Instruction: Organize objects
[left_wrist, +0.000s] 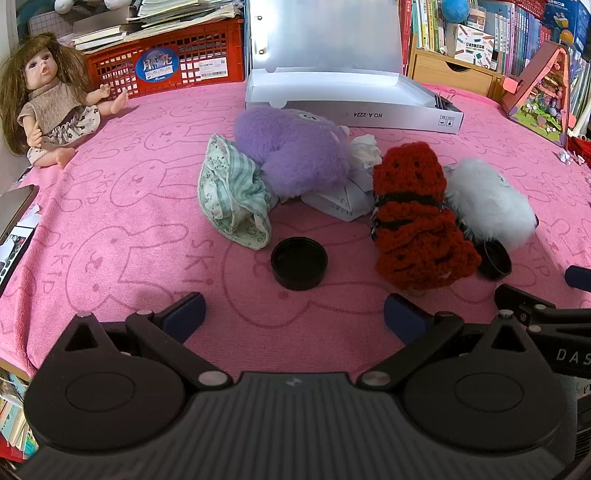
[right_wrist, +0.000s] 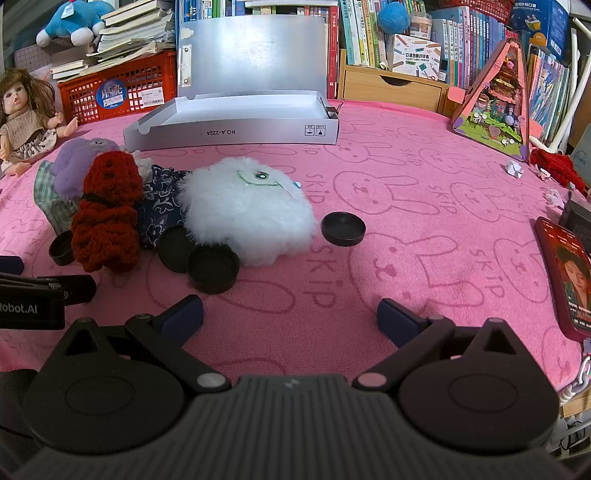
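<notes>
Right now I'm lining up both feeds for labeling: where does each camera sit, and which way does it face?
Left wrist: on the left gripper, low over the pink towel, facing the open grey box; its open fingers show, plus the right gripper's tip at the right edge.
Right wrist: on the right gripper, further right, facing the same box; its open fingers show, the left gripper at the left edge.
Shared: box, red crochet toy, white plush, doll.
</notes>
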